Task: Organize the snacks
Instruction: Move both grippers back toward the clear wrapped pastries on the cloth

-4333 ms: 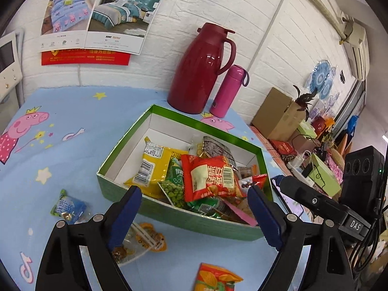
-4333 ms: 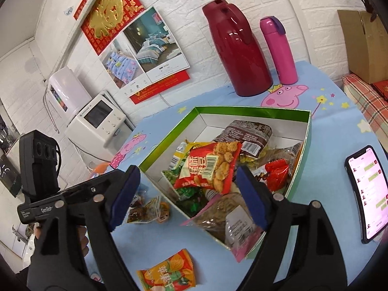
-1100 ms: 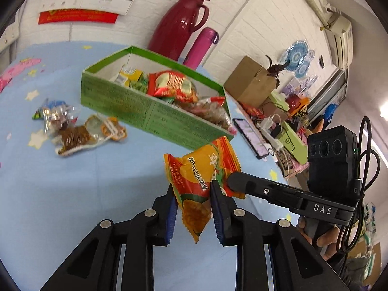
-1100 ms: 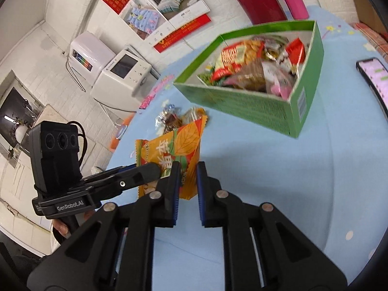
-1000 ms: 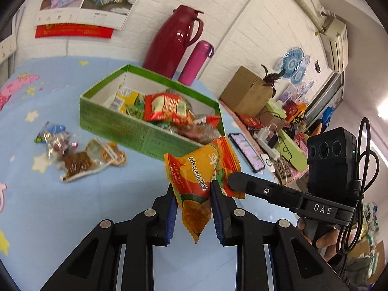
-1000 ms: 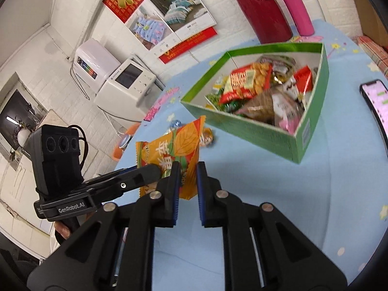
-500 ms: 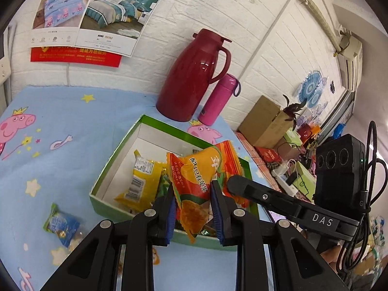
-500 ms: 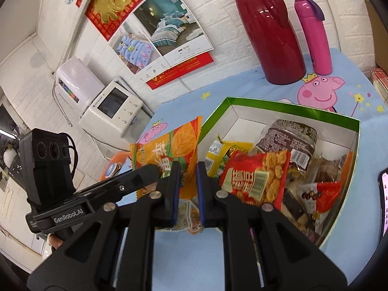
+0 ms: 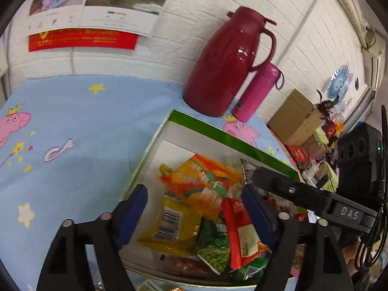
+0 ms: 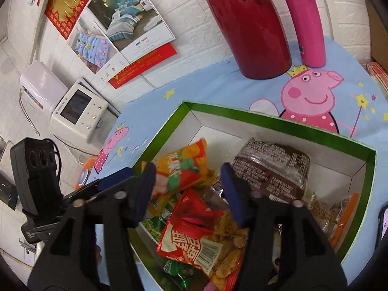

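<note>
Snack packets [image 9: 194, 208] all piled in the box [image 9: 213, 134] on the table [image 9: 72, 131]; jug [image 9: 225, 65] and bottle [image 9: 254, 92] stand side by side right behind it.

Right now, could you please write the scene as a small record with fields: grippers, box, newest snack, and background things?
left gripper: open, above the box
right gripper: open, above the box
green box: on the blue tablecloth, holding many snack packets
orange snack packet: in the box, on top of the yellow packet
behind the box: red thermos jug, pink bottle
</note>
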The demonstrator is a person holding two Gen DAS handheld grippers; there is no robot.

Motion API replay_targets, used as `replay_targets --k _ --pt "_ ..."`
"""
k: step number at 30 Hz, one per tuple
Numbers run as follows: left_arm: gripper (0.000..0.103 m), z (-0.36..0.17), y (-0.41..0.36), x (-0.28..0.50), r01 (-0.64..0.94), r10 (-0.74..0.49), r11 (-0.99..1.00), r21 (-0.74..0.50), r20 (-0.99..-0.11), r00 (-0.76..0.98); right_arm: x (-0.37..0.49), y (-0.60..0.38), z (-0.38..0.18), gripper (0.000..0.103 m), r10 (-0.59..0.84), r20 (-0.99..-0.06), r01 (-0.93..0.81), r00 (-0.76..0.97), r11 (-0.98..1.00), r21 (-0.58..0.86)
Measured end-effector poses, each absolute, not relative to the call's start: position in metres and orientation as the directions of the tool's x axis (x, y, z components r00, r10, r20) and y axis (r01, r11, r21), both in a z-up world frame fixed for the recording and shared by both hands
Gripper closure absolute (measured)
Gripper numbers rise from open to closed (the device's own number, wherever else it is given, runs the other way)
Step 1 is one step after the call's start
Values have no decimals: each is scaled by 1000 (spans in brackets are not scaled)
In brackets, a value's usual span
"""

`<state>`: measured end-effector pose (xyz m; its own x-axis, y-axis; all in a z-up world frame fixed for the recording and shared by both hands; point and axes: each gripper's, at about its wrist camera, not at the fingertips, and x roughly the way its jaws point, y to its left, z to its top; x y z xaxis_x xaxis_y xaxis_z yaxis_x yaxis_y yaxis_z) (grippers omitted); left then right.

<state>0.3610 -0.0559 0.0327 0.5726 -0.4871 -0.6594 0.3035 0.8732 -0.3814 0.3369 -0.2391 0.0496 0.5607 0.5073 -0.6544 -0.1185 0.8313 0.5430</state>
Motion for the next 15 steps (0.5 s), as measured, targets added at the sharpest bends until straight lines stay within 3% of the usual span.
replay_targets --k 11,15 --pt "17 55 -34 314 264 -409 912 -314 -653 638 297 -236 69 39 523 -633 -134 570 820 557" --pt "17 65 -31 283 261 -381 924 -279 -651 656 269 -227 86 29 530 -613 -164 586 818 551"
